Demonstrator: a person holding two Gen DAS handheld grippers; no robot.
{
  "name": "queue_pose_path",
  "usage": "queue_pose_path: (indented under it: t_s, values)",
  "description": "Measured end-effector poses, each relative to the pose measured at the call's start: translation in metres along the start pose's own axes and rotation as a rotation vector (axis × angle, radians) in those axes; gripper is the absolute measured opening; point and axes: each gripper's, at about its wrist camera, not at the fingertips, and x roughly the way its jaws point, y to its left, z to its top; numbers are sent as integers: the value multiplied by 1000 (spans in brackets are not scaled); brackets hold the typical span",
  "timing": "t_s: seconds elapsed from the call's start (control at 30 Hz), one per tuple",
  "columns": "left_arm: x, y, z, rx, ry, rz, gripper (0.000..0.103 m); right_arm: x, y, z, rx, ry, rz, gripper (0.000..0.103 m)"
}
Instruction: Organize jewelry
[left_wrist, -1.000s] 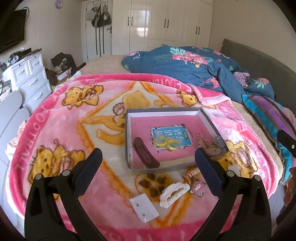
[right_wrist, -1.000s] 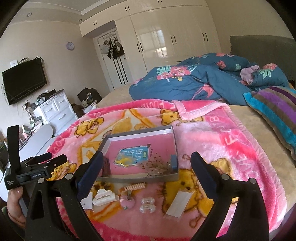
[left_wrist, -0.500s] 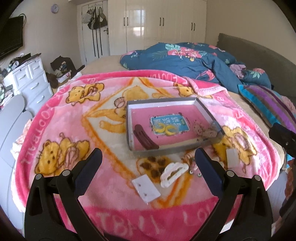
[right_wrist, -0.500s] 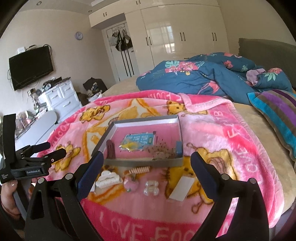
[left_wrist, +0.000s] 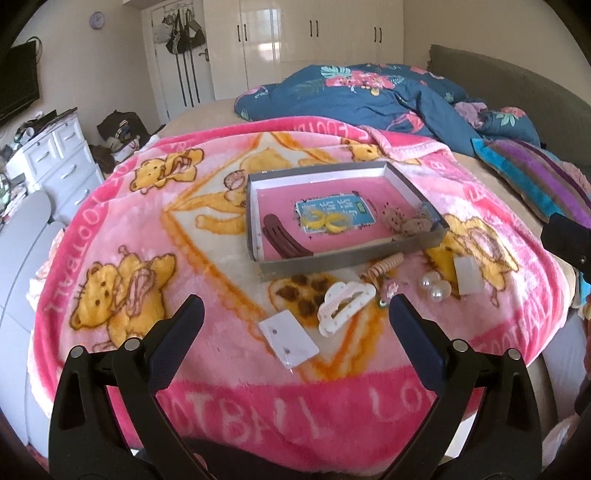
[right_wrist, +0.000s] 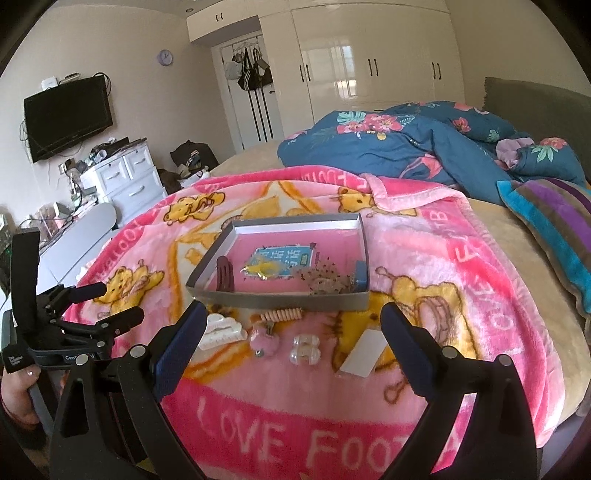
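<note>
Left wrist view: I hold the left gripper (left_wrist: 295, 321) released, nearest the white hair claw (left_wrist: 345, 306), long axis slanting up-right; right gripper (right_wrist: 291, 328) also released.

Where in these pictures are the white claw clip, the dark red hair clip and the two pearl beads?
white claw clip (left_wrist: 345, 305), left wrist view, its arched back
dark red hair clip (left_wrist: 282, 238), left wrist view, its body
pearl beads (left_wrist: 434, 288), left wrist view, between both

grey tray (left_wrist: 406, 181): holds maroon clip (left_wrist: 284, 239), yellow hoops (left_wrist: 327, 220) | white claw clip (left_wrist: 341, 305), pearls (left_wrist: 436, 288): outside, on blanket
</note>
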Motion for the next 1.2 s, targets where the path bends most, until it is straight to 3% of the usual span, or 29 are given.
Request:
queue_pose_path:
  t_s: [0.67,1.2]
  values:
    - [31,0,-33,7,119,-12,94,26,8,-31,-56,89,18,94]
    - [64,30,-48,-140,241,-61,94,59,20,-59,-93,180,44,94]
